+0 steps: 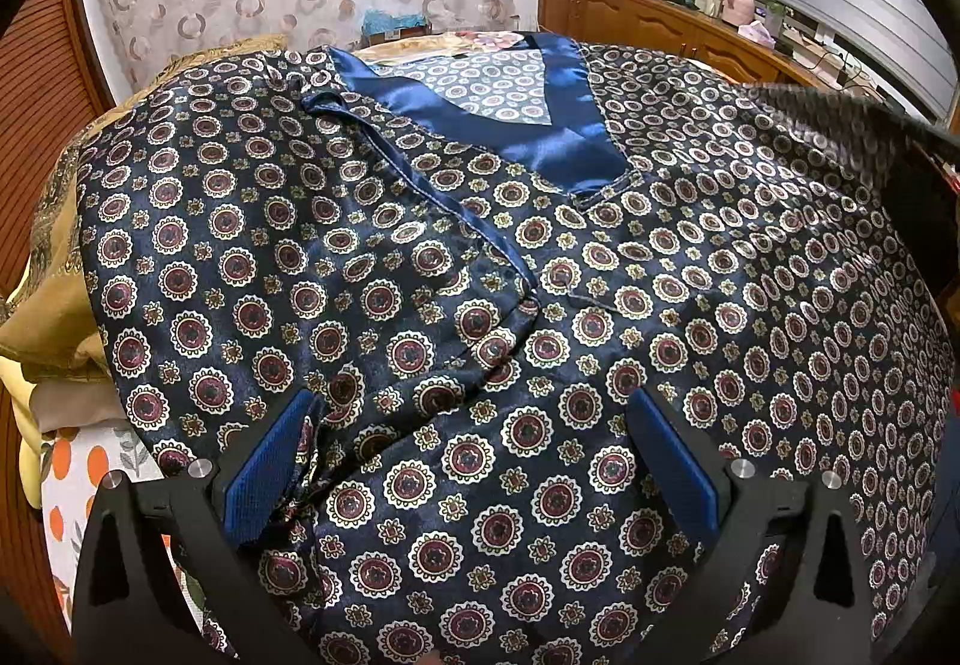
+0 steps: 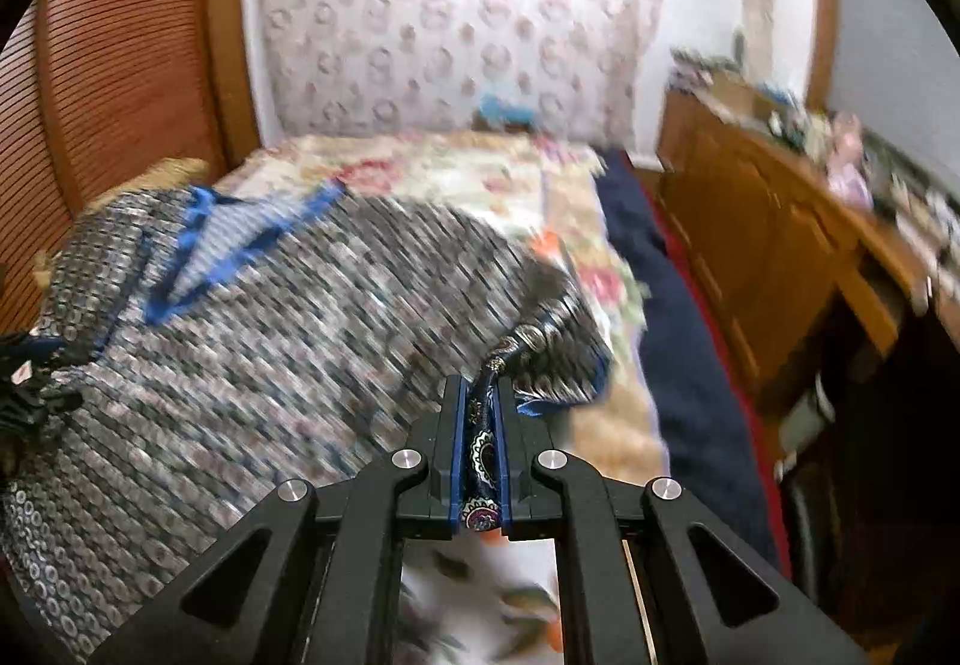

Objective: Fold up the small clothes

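The right claw (image 2: 480,428) pinches the shirt (image 1: 480,275) sleeve (slippery satin); carry it across smoothly while the left claw (image 1: 474,461) hovers open.

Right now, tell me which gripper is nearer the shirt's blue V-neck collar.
Left. The left gripper hovers open over the shirt's front below the collar; the right gripper pinches its far side edge.

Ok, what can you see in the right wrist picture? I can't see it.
The right gripper has its fingers shut on a corner of a navy patterned satin top with blue trim. The top lies on a bed with a floral sheet; the picture is blurry.
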`<state>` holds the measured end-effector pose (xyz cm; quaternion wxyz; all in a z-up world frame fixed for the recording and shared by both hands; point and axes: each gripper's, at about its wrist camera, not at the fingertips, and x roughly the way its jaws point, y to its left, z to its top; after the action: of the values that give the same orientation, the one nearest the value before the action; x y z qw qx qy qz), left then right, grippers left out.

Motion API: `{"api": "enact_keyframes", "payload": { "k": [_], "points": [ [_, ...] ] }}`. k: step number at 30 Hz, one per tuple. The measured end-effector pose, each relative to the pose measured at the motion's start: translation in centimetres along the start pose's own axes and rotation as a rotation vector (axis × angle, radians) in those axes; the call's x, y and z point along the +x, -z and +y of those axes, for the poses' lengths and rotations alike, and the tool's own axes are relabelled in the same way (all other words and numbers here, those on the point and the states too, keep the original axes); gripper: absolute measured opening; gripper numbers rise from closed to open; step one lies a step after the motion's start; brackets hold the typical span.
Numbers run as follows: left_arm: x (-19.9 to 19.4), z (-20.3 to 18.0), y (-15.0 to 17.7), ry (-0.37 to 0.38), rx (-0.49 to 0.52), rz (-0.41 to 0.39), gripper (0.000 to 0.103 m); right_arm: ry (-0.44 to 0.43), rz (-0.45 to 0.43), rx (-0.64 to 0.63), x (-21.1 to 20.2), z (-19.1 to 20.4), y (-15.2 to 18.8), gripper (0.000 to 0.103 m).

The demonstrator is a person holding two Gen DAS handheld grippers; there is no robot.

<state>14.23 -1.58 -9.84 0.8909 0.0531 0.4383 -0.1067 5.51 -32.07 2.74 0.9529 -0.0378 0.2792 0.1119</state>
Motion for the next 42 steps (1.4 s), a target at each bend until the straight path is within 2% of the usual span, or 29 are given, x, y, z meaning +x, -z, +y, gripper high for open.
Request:
{"api": "enact_keyframes", "payload": {
  "k": [5, 8, 10, 11, 12, 14, 18, 20, 23, 28, 31, 35, 38, 39, 42],
  "points": [
    [0.0, 0.0, 0.0, 0.0, 0.001, 0.0, 0.103, -0.09, -0.02, -0.115, 0.5, 5.6, -1.4, 0.008],
    [0.1, 0.1, -0.1, 0.003, 0.003, 0.0, 0.103, -0.193, 0.026, -0.137, 2.1, 8.1, -0.9, 0.008],
    [0.1, 0.1, -0.2, 0.004, 0.003, 0.0, 0.103, -0.224, 0.051, -0.142, 3.1, 8.6, -0.5, 0.008],
    [0.1, 0.1, -0.1, 0.005, 0.004, 0.0, 0.103, -0.234, 0.065, -0.136, 3.5, 8.7, -0.2, 0.014],
    [0.0, 0.0, -0.2, 0.01, 0.011, 0.0, 0.103, -0.242, 0.074, -0.126, 4.0, 8.1, -0.2, 0.025],
    [-0.5, -0.1, -0.2, 0.013, 0.036, -0.013, 0.103, -0.258, 0.074, -0.087, 4.6, 6.8, -0.3, 0.034],
    [-2.3, 0.0, -0.8, 0.036, 0.008, -0.089, 0.103, -0.22, 0.057, -0.034, 4.3, 4.1, -0.3, 0.044],
    [-3.6, 0.1, -1.1, 0.069, -0.016, -0.141, 0.103, -0.204, 0.059, -0.01, 4.7, 3.3, -0.4, 0.044],
    [-4.8, 0.0, -1.6, 0.074, -0.019, -0.171, 0.103, -0.162, 0.079, 0.007, 5.6, 2.4, -0.5, 0.044],
    [-6.6, -0.1, -2.4, 0.096, -0.016, -0.211, 0.103, -0.142, 0.123, 0.042, 9.2, 2.6, -2.0, 0.044],
    [-8.0, -0.5, -2.4, 0.14, -0.022, -0.25, 0.103, -0.105, 0.151, 0.034, 11.8, 3.2, -3.1, 0.044],
    [-9.7, -0.6, -2.3, 0.148, -0.026, -0.292, 0.103, -0.06, 0.194, 0.044, 14.5, 3.5, -4.3, 0.044],
    [-10.4, -0.6, -2.2, 0.135, -0.027, -0.312, 0.103, -0.03, 0.226, 0.031, 16.1, 4.0, -5.2, 0.023],
    [-10.5, -0.6, -2.2, 0.13, -0.026, -0.315, 0.103, -0.032, 0.225, 0.024, 16.3, 4.2, -5.6, 0.012],
    [-10.6, -0.3, -2.1, 0.115, -0.029, -0.318, 0.103, -0.069, 0.2, -0.004, 16.4, 5.2, -6.6, 0.009]
  ]
}}
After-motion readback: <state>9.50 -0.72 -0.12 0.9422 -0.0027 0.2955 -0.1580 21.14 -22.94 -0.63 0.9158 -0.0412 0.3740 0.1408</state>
